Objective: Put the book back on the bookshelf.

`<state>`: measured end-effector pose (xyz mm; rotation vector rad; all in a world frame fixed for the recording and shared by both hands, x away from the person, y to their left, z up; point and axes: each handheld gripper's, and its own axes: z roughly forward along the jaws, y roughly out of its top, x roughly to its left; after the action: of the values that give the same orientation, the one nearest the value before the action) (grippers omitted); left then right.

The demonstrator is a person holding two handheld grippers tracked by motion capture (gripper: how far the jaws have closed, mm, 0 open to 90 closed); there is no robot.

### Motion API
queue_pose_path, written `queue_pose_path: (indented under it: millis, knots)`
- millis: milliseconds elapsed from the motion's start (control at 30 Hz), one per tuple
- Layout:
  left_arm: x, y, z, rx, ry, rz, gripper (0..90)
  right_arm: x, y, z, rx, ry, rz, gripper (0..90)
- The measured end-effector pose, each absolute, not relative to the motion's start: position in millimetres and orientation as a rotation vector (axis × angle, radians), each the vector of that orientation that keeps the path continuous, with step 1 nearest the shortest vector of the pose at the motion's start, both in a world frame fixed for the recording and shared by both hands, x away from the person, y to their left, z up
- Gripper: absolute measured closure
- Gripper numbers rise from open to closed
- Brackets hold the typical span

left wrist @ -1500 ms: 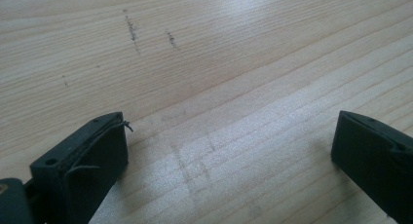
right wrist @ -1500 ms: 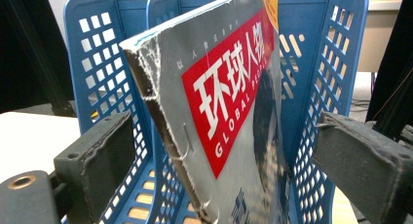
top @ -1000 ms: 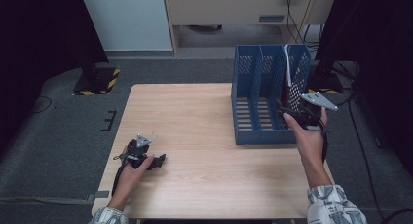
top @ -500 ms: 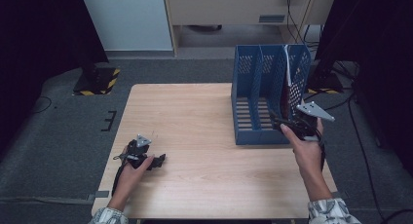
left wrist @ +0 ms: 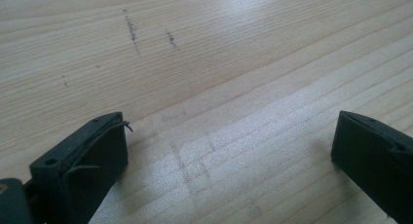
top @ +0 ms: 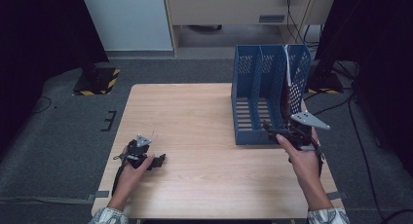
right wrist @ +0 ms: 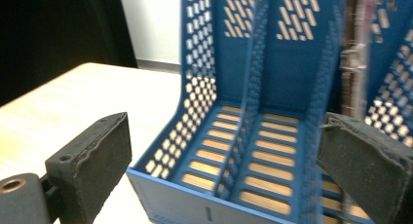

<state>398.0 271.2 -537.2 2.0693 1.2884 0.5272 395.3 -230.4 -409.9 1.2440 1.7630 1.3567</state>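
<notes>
A blue slotted file rack (top: pixel 260 95) stands upright on the right half of the wooden table (top: pixel 195 112). Its rightmost slot holds a thin dark book or folder (top: pixel 288 90), seen blurred in the right gripper view (right wrist: pixel 358 53). My right gripper (top: pixel 272 131) hovers just in front of the rack's near edge, jaws wide apart with nothing between them; its view looks into the two bare left slots (right wrist: pixel 253 131). My left gripper (top: pixel 158 161) rests low over the table's front left, open and holding nothing, with bare wood (left wrist: pixel 229 112) between its jaws.
A yellow-and-black striped base (top: pixel 97 82) sits on the grey floor beyond the table's left corner. Cables (top: pixel 341 87) run along the floor right of the rack. A pale cabinet (top: pixel 234 9) stands at the back.
My right gripper has drawn back from the rack's right slot toward me and dropped lower, leaving the book in the slot. The left gripper has stayed put.
</notes>
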Motion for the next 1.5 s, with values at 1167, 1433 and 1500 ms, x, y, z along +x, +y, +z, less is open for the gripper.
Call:
queue_pose_path:
  millis: [1167, 1433, 1500]
  knots:
    - [398, 271, -537, 2.069, 1.289, 0.527, 0.0, 396, -138, -406, 1.110, 1.993, 1.399, 6.4]
    - [398, 271, -537, 2.069, 1.289, 0.527, 0.0, 401, -109, -409, 1.059, 2.058, 1.387, 6.8]
    - [398, 271, -537, 2.069, 1.289, 0.527, 0.0, 403, -101, -409, 1.042, 2.069, 1.391, 6.8]
